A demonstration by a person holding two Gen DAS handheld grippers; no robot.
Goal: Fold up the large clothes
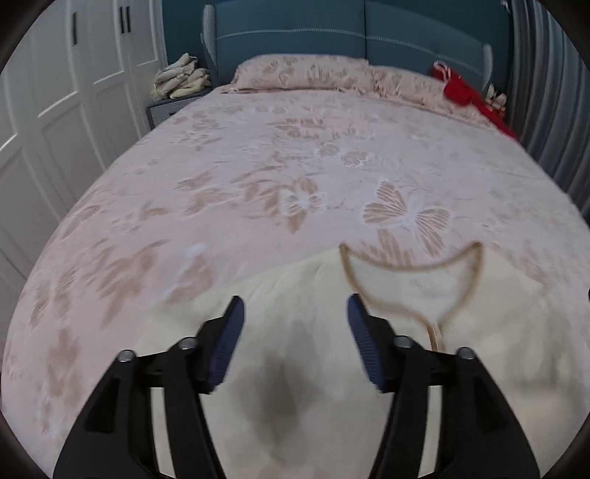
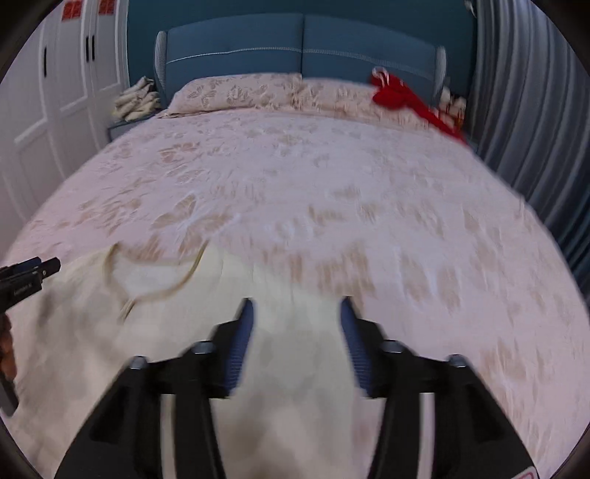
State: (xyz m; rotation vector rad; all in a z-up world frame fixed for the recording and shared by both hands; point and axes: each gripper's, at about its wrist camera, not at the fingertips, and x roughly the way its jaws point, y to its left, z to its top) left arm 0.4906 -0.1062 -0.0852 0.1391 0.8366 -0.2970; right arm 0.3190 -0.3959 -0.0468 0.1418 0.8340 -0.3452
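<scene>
A cream garment [image 1: 295, 331] with a tan-trimmed neckline [image 1: 413, 280] lies flat on the near part of the bed. My left gripper [image 1: 295, 317] is open and hovers over the garment's left shoulder area, left of the neckline. My right gripper [image 2: 297, 317] is open over the garment's [image 2: 258, 331] right side, near its edge on the bedspread. The neckline [image 2: 155, 272] shows to its left in the right wrist view, and the left gripper [image 2: 25, 276] shows at the far left edge. Neither gripper holds cloth.
The pink floral bedspread [image 1: 295, 165] covers a wide bed with a blue headboard [image 1: 332, 33]. Pillows [image 1: 306, 73] lie at the head. A red cloth [image 1: 468, 95] sits at the far right corner. Folded pale items [image 1: 180, 77] rest on a nightstand; white wardrobes [image 1: 55, 92] stand left, grey curtains [image 1: 545, 92] right.
</scene>
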